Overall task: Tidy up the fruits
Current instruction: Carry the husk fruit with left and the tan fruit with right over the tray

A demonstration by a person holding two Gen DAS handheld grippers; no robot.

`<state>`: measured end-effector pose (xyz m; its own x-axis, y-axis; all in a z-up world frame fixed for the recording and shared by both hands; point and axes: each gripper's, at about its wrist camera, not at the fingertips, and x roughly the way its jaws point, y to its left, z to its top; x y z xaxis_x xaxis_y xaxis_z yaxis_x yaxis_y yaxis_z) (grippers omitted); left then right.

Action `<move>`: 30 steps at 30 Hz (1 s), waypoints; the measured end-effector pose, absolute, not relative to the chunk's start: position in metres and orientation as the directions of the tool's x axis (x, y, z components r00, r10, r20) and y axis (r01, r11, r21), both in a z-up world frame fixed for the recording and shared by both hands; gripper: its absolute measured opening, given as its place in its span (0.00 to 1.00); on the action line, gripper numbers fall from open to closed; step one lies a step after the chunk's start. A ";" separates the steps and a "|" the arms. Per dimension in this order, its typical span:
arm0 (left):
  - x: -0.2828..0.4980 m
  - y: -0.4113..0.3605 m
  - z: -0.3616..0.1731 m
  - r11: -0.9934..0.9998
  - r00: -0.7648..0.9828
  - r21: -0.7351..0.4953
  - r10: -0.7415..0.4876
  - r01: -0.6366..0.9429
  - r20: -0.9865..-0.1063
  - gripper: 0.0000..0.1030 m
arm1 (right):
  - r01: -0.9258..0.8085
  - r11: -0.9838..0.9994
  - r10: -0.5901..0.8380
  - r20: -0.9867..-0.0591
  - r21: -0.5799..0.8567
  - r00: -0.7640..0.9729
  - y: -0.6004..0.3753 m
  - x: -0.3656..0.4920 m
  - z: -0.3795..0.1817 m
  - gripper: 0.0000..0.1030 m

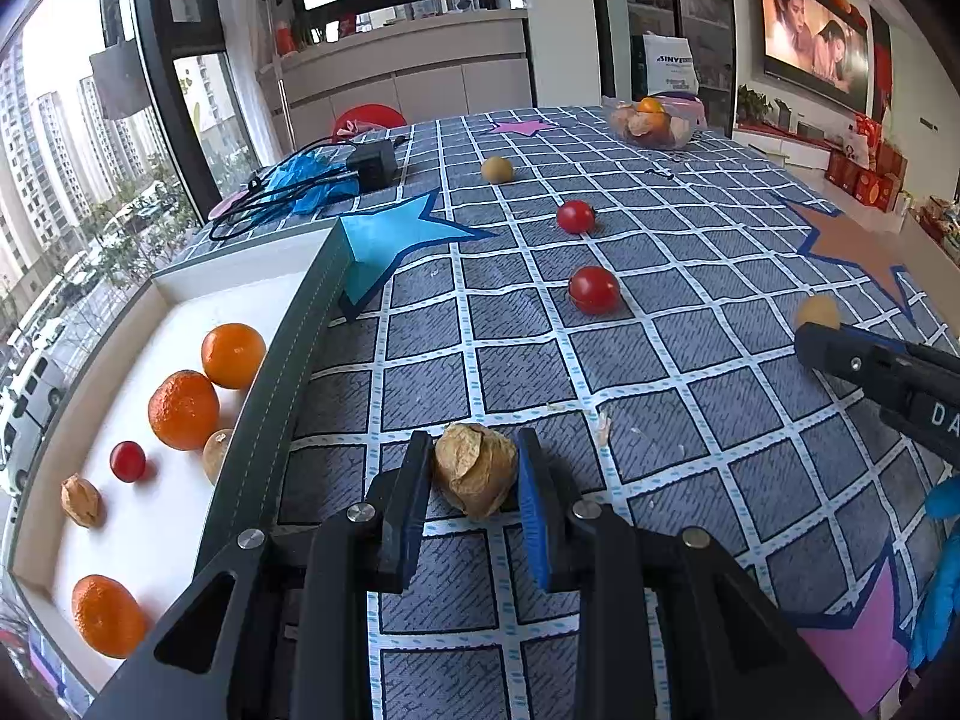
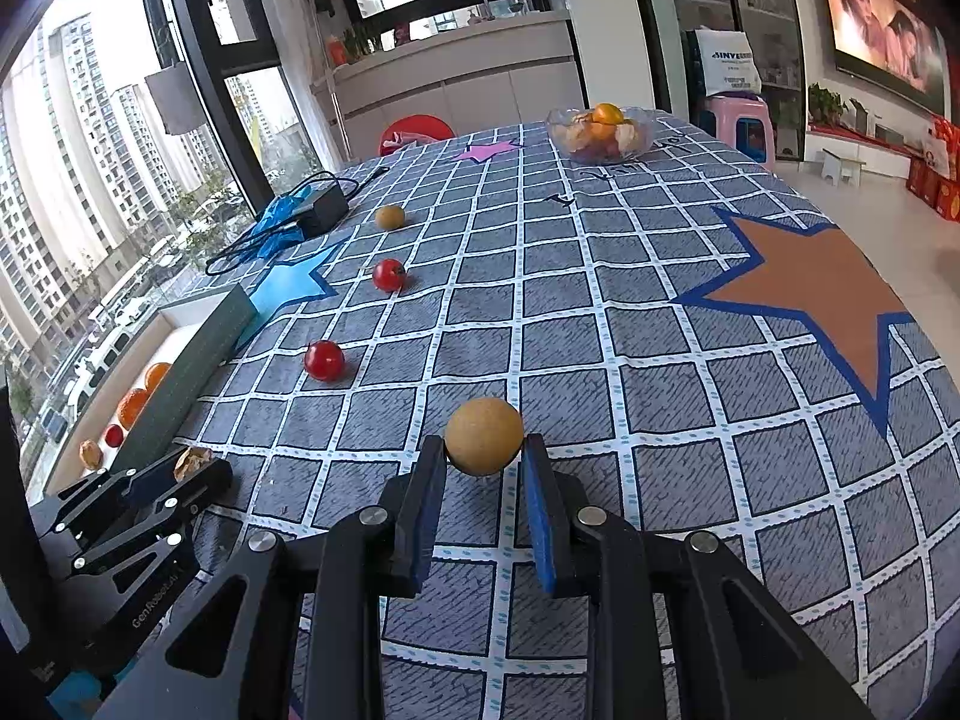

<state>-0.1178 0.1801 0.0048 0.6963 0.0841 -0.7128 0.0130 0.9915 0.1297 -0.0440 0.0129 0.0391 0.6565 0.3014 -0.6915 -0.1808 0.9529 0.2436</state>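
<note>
My left gripper (image 1: 476,441) is shut on a papery brown husked fruit (image 1: 476,468), low over the checked tablecloth, right of the tray's dark green wall (image 1: 270,372). The white tray holds three oranges (image 1: 183,410), a cherry tomato (image 1: 127,461), a husked fruit (image 1: 81,501) and a tan fruit (image 1: 217,453). My right gripper (image 2: 485,443) is shut on a round tan fruit (image 2: 483,435). Whether it rests on the cloth I cannot tell. Two cherry tomatoes (image 2: 324,360) (image 2: 389,274) and another tan fruit (image 2: 390,217) lie in a row beyond. The left gripper (image 2: 198,465) shows at the right wrist view's lower left.
A glass bowl (image 2: 600,132) of fruit stands at the table's far end. A black power adapter (image 1: 372,165) with cable and blue plastic lies far left. Paper stars, blue (image 1: 396,234) and brown (image 2: 828,288), lie flat on the cloth. A blue-gloved hand (image 1: 942,588) is at the right edge.
</note>
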 end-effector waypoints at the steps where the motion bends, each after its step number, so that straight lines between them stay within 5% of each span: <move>1: -0.118 0.180 0.005 0.991 0.696 0.131 0.085 0.013 -0.713 0.29 | -0.181 0.952 0.302 -0.691 0.245 0.657 0.013 -0.044 0.039 0.26; 20: -0.118 0.180 0.006 0.993 0.695 0.119 0.076 0.014 -0.715 0.29 | -0.174 0.950 0.308 -0.699 0.258 0.645 0.011 -0.042 0.037 0.26; 30: -0.125 0.203 0.023 0.998 0.700 -0.032 -0.054 0.045 -0.712 0.27 | -0.193 0.959 0.285 -0.715 0.209 0.639 0.024 -0.042 0.047 0.26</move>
<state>-0.1245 0.2026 0.0230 0.7001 -0.0543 -0.7119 0.0448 0.9985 -0.0321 -0.0418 0.0237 0.0465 0.6388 0.2850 -0.7147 -0.1935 0.9585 0.2093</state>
